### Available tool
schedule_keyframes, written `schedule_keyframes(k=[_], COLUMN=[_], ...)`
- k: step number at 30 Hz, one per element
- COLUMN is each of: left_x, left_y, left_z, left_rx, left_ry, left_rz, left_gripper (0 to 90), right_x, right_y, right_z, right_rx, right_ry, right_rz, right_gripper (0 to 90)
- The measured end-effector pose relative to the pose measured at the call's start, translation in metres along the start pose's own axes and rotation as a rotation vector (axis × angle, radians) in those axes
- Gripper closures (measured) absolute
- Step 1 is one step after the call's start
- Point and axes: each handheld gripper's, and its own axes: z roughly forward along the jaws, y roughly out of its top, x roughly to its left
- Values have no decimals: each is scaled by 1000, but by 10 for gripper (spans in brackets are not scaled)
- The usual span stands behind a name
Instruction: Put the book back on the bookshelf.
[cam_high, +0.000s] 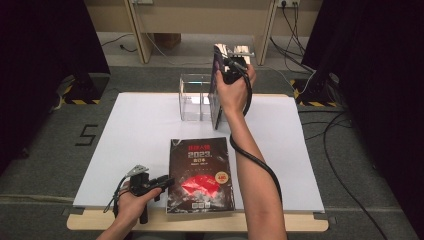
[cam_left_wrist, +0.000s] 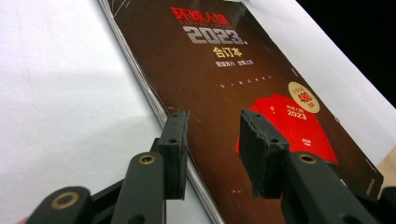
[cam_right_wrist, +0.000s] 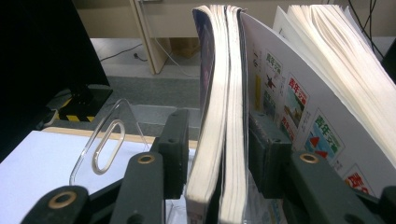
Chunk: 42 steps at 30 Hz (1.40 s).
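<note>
Glossy paper magazine, clear plastic holder

A recording lab: black curtains at nine and three o'clock, hazard-taped stand feet, cables, white-topped table.

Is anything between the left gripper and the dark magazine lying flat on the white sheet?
Nothing visible. The left gripper hovers open over the near left edge of the dark flat magazine, with only bare cover between its jaws.

Bright even light, dark edges (soft focus)
</note>
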Motion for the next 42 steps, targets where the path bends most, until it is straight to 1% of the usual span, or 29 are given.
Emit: schedule_keyframes(k=[5, 11, 19, 25, 30, 42], left_x=[-1, -1, -1, -1, -1, -1], left_y=[0, 0, 1, 1, 1, 2], left_z=[0, 0, 0, 0, 0, -1], left_rx=[-4, -4, -7, -7, -4, -11], left_ry=[-2, 2, 6, 8, 9, 12], left_rz=[4, 5, 6, 10, 15, 14], left_gripper=[624, 620, 613, 609, 605, 592], right_x=[-1, -1, -2, -3, -3, -6], right_y=[-3, -5, -6, -8, -9, -14], right_z=[-5, -10, -17, -22, -25, -34], right_rx=[4, 3, 7, 5, 7, 7], right_ry=[14, 25, 38, 46, 50, 61], right_rz=[11, 6, 16, 7, 9, 2], right_gripper=[617, 612, 601, 599, 595, 580])
